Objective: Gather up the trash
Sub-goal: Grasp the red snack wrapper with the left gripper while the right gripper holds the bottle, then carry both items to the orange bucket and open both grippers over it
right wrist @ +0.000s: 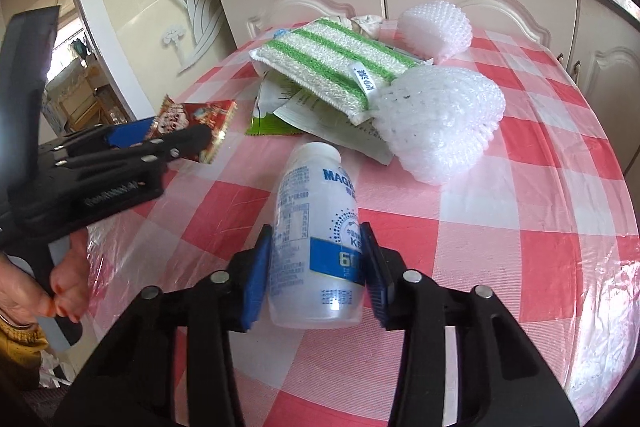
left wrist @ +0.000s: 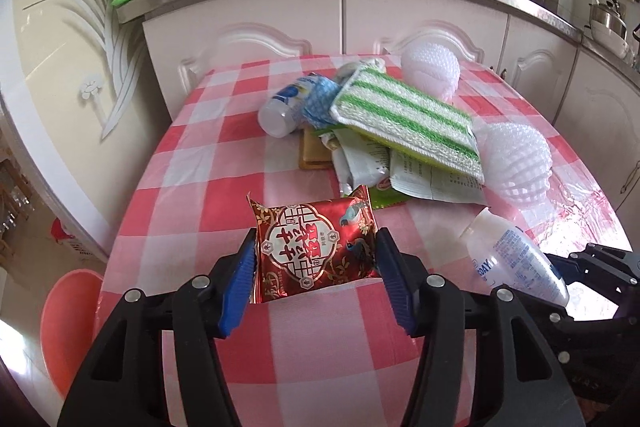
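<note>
A red snack packet (left wrist: 316,247) with gold print sits between the blue pads of my left gripper (left wrist: 317,234), which is shut on it just above the checked tablecloth. In the right wrist view the same gripper (right wrist: 180,133) shows at the left, with the packet (right wrist: 192,117) sticking out past its tips. My right gripper (right wrist: 316,228) is shut on a white plastic bottle (right wrist: 316,195) with blue print, its pads on both sides near the base. From the left wrist view that bottle (left wrist: 516,259) tilts up and left from the right gripper's fingers (left wrist: 600,261).
A pile lies mid-table: a green-striped cloth (left wrist: 408,119), two white foam nets (left wrist: 516,159), a second white bottle (left wrist: 288,107) and flat wrappers (left wrist: 420,175). An orange basin (left wrist: 68,327) sits below the table's left edge. A person's hand (right wrist: 60,287) grips the left gripper's handle. White cabinets stand behind.
</note>
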Action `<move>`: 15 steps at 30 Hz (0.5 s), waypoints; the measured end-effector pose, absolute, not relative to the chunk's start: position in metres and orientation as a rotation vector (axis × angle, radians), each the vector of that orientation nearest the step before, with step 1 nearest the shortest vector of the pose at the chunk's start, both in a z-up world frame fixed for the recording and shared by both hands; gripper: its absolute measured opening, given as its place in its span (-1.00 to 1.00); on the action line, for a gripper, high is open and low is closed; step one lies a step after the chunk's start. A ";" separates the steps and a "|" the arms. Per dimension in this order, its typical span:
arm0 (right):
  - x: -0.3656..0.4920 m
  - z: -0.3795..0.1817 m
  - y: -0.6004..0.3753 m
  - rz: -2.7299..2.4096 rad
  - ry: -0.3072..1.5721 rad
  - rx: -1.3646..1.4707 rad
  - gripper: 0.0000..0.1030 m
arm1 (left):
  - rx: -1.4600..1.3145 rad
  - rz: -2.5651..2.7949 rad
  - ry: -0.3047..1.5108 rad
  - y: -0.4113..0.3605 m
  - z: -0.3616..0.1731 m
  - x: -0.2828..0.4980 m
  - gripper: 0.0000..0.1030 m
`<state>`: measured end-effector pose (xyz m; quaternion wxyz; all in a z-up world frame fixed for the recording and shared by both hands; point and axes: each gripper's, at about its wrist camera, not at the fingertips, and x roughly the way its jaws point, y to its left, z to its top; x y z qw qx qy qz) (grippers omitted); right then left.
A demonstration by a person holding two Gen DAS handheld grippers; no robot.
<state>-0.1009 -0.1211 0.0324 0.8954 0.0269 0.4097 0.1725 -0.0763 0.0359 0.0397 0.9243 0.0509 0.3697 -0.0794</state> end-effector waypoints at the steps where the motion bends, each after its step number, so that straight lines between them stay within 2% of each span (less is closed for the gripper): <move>1: -0.101 0.032 -0.121 0.360 0.851 0.059 -0.15 | 0.100 -0.156 0.754 0.040 0.042 -0.078 0.13; 15: -0.100 0.041 -0.093 0.427 0.848 0.074 -0.15 | 0.033 -0.041 0.723 0.103 0.054 -0.097 0.13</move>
